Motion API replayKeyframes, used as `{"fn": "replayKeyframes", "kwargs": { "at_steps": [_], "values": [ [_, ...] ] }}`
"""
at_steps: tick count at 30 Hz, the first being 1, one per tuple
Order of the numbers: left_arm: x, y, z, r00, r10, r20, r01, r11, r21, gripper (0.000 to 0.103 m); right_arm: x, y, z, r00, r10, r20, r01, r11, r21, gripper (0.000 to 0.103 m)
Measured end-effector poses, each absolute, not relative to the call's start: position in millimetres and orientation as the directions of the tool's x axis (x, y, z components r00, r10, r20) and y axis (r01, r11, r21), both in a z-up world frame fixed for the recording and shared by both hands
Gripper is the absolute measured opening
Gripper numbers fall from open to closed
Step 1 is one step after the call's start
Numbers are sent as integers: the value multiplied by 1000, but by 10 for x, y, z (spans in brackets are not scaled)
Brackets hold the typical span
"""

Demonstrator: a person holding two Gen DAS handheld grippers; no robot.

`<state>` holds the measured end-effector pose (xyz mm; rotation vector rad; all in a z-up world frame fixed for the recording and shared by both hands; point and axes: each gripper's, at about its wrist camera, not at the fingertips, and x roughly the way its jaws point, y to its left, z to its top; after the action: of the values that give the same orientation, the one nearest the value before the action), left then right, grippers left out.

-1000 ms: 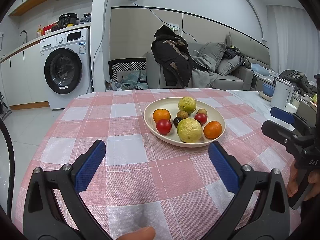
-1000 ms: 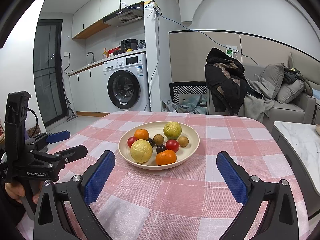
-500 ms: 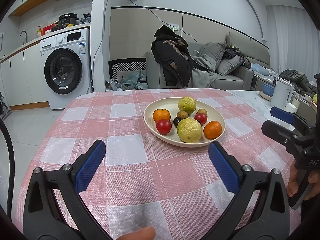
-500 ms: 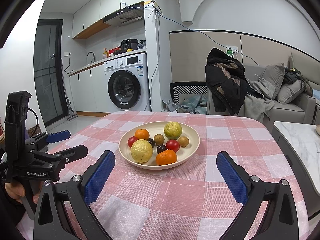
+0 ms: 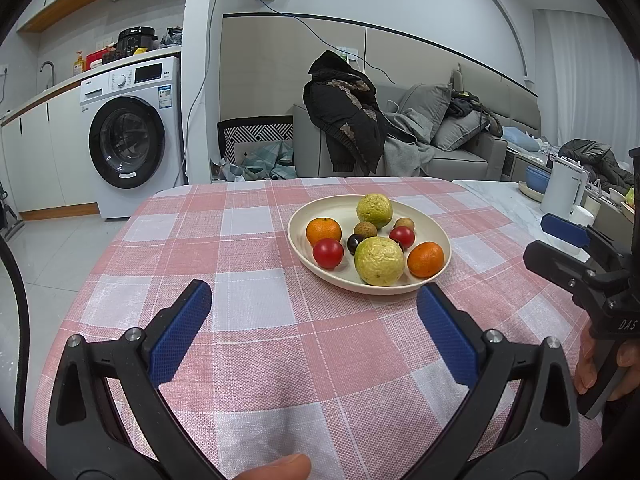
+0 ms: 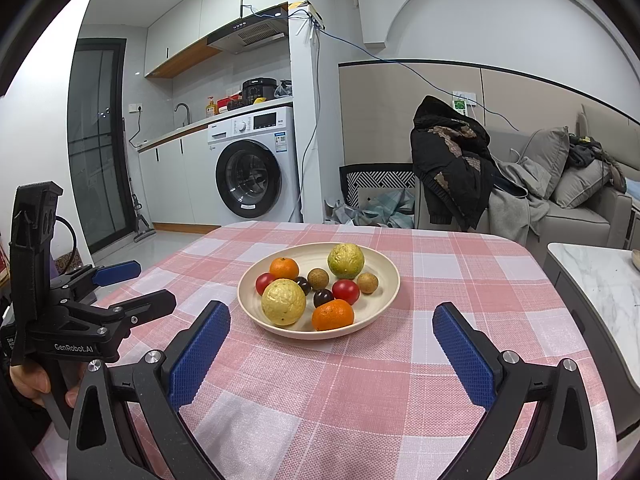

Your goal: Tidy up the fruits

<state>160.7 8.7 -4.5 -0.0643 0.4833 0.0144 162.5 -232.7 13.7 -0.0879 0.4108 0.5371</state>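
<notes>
While both grippers are held above the near part of the pink-and-white checked tablecloth (image 5: 256, 248), nothing is gripped by either. The left gripper (image 5: 314, 300) is seen with its blue-padded fingers (image 5: 180, 332) spread wide apart, and the right gripper (image 6: 332, 332) is likewise held wide open and empty, its pads (image 6: 464, 356) well apart. Each gripper is shown at the edge of the other's view, held by a hand (image 6: 28, 380).

The fruits are gathered in a cream plate (image 6: 384, 304) set on the cloth ahead of the grippers, towards the middle of the table. Two rough-skinned yellow-green guavas (image 6: 283, 301) are seen there, one at the near side and one at the far side. Two oranges (image 6: 333, 314), two red cherry tomatoes (image 6: 345, 291), two brown longans (image 6: 367, 282) and two small dark fruits (image 6: 322, 297) are placed among them, close together, some touching.

A washing machine (image 6: 256, 172) and a grey sofa (image 6: 580, 216) draped with a dark jacket (image 6: 452, 160) are visible beyond the table.
</notes>
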Motion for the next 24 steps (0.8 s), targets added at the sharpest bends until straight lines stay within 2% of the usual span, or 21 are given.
{"fn": "replayKeyframes", "kwargs": {
  "at_steps": [24],
  "values": [
    [1603, 78, -55, 889, -4, -457, -25, 998, -57, 102, 1623, -2324, 139, 779, 480, -403, -515, 857, 24, 103]
  ]
}}
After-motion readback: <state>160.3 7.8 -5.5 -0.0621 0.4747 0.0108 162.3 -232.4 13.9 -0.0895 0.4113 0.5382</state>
